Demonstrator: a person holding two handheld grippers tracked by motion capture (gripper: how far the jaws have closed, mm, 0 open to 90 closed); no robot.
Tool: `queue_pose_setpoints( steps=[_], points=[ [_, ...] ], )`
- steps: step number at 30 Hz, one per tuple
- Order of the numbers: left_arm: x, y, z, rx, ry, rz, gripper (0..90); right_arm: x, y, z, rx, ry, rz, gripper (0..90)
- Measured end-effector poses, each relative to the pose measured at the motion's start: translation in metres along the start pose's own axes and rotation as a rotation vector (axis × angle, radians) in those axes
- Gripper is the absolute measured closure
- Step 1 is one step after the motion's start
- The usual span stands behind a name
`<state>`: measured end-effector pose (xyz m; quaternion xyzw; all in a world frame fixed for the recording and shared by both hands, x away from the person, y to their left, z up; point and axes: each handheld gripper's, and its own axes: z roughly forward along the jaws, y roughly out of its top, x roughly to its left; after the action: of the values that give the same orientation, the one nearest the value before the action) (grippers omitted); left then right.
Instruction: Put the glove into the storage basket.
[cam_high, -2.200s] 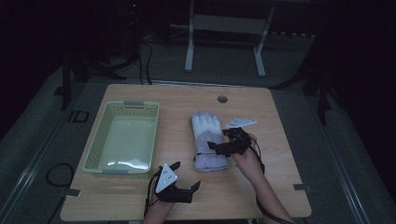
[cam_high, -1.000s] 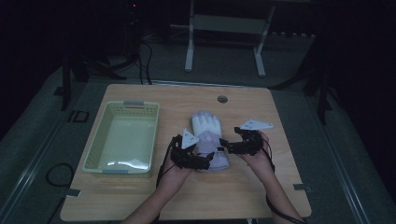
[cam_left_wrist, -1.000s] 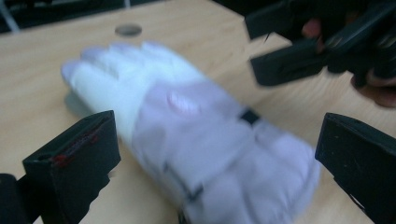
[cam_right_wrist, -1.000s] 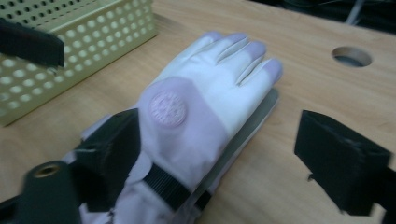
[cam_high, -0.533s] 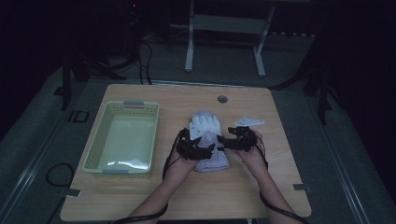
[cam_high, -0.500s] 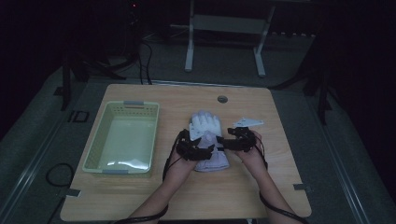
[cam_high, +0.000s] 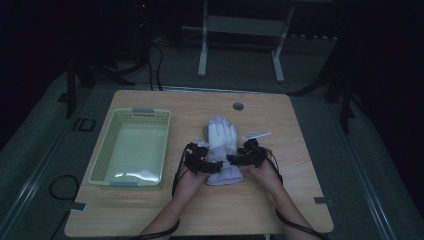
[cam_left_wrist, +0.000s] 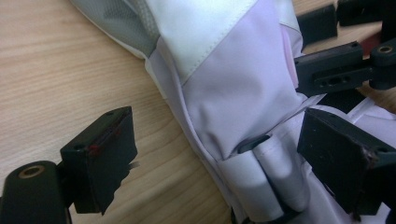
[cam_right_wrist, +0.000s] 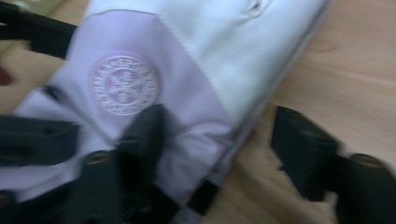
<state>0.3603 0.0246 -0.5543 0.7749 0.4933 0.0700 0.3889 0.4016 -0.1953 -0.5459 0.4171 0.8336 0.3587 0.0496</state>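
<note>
Grasping a winter glove (cam_high: 221, 150) lying at table (cam_high: 300, 125) centre, right of the green basket (cam_high: 132, 147). Each jaw pair should bracket one cuff edge before closing. Left gripper (cam_high: 202, 164): jaws apart, just reopening, straddling the near-left edge. Right gripper (cam_high: 239, 159): jaws closing, straddling the right edge, not yet clamped.

1. The glove (cam_left_wrist: 233, 84) is of smooth woven cloth, white and pale lilac, with a matt finish; one grey part looks like fine mesh.
2. The worktop (cam_high: 280, 210) is of light wood with a visible grain, smooth and matt.
3. The basket (cam_high: 102, 160) is of pale green plastic, slightly glossy.
4. The left tongs (cam_left_wrist: 224, 158) are of black matt plastic.
</note>
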Motion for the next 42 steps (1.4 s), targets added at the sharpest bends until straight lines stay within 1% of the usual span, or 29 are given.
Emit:
queue_pose_setpoints(
  steps=[1, 2, 3, 5, 8, 9, 11, 13, 14, 16, 17, 19, 20, 22, 23, 25, 27, 29, 30, 31, 33, 34, 37, 42],
  points=[
    [0.001, 0.000, 0.001, 0.003, -0.003, -0.001, 11.9, -0.001, 0.000, 0.001, 0.006, 0.022, 0.003, 46.9],
    [0.001, 0.001, 0.002, 0.004, -0.008, -0.001, 11.9, -0.001, 0.000, 0.002, 0.009, 0.033, 0.000, 50.1],
    [0.002, 0.001, 0.003, 0.005, -0.015, -0.004, 11.9, -0.002, 0.000, 0.002, 0.016, 0.043, 0.005, 51.3],
    [0.005, 0.000, 0.005, 0.007, -0.027, -0.018, 11.9, -0.001, 0.001, 0.002, 0.024, 0.047, 0.011, 55.5],
    [0.011, -0.001, 0.009, 0.012, -0.088, -0.063, 13.7, 0.002, 0.001, 0.002, 0.028, 0.037, 0.000, 60.0],
    [0.013, -0.002, 0.010, 0.010, -0.122, -0.067, 16.2, 0.002, 0.001, 0.002, 0.029, 0.034, 0.001, 62.0],
    [0.015, 0.000, 0.010, 0.018, -0.183, -0.080, 29.2, 0.003, 0.001, 0.002, 0.033, 0.030, 0.002, 65.3],
    [0.016, 0.002, 0.011, 0.032, -0.204, -0.073, 34.7, 0.005, 0.002, 0.002, 0.039, 0.019, -0.007, 69.4],
    [0.015, 0.004, 0.010, 0.039, -0.212, -0.066, 38.9, 0.006, 0.003, 0.001, 0.041, 0.010, -0.011, 71.3],
    [0.011, 0.007, 0.008, 0.053, -0.204, -0.035, 45.9, 0.010, 0.003, 0.001, 0.036, -0.016, -0.029, 74.7],
    [0.010, 0.008, 0.007, 0.055, -0.198, -0.029, 49.1, 0.013, 0.002, 0.000, 0.029, -0.034, -0.046, 76.2],
    [0.007, 0.010, 0.005, 0.049, -0.185, -0.013, 55.3, 0.015, 0.001, -0.001, 0.017, -0.048, -0.051, 77.3],
    [0.007, 0.010, 0.005, 0.049, -0.185, -0.013, 57.5, 0.016, 0.001, -0.002, 0.012, -0.053, -0.057, 77.7],
    [0.005, 0.012, 0.002, 0.049, -0.181, 0.003, 60.7, 0.018, 0.000, -0.004, 0.001, -0.060, -0.057, 78.2],
    [0.004, 0.013, 0.001, 0.051, -0.180, 0.008, 61.7, 0.018, -0.001, -0.005, -0.006, -0.062, -0.054, 78.5],
    [0.001, 0.015, -0.003, 0.054, -0.172, 0.019, 62.7, 0.021, 0.000, -0.007, -0.011, -0.074, -0.069, 79.1],
    [0.000, 0.016, -0.006, 0.051, -0.166, 0.019, 63.8, 0.022, 0.001, -0.010, -0.020, -0.071, -0.057, 79.7],
    [-0.002, 0.018, -0.010, 0.048, -0.159, 0.034, 64.5, 0.023, 0.002, -0.012, -0.029, -0.068, -0.054, 80.2],
    [-0.002, 0.018, -0.010, 0.048, -0.159, 0.034, 65.2, 0.023, 0.002, -0.012, -0.029, -0.068, -0.054, 80.2],
    [-0.002, 0.020, -0.014, 0.048, -0.159, 0.032, 65.2, 0.024, 0.003, -0.013, -0.031, -0.069, -0.057, 80.4],
    [-0.004, 0.023, -0.019, 0.045, -0.149, 0.053, 65.4, 0.029, 0.006, -0.018, -0.043, -0.076, -0.065, 80.8],
    [-0.005, 0.024, -0.022, 0.043, -0.145, 0.055, 65.4, 0.031, 0.007, -0.020, -0.051, -0.079, -0.070, 81.0],
    [-0.008, 0.028, -0.031, 0.037, -0.132, 0.080, 66.1, 0.036, 0.011, -0.026, -0.068, -0.083, -0.080, 81.2],
    [-0.009, 0.035, -0.048, 0.028, -0.132, 0.104, 66.7, 0.047, 0.018, -0.037, -0.101, -0.093, -0.109, 81.3]
  ],
)
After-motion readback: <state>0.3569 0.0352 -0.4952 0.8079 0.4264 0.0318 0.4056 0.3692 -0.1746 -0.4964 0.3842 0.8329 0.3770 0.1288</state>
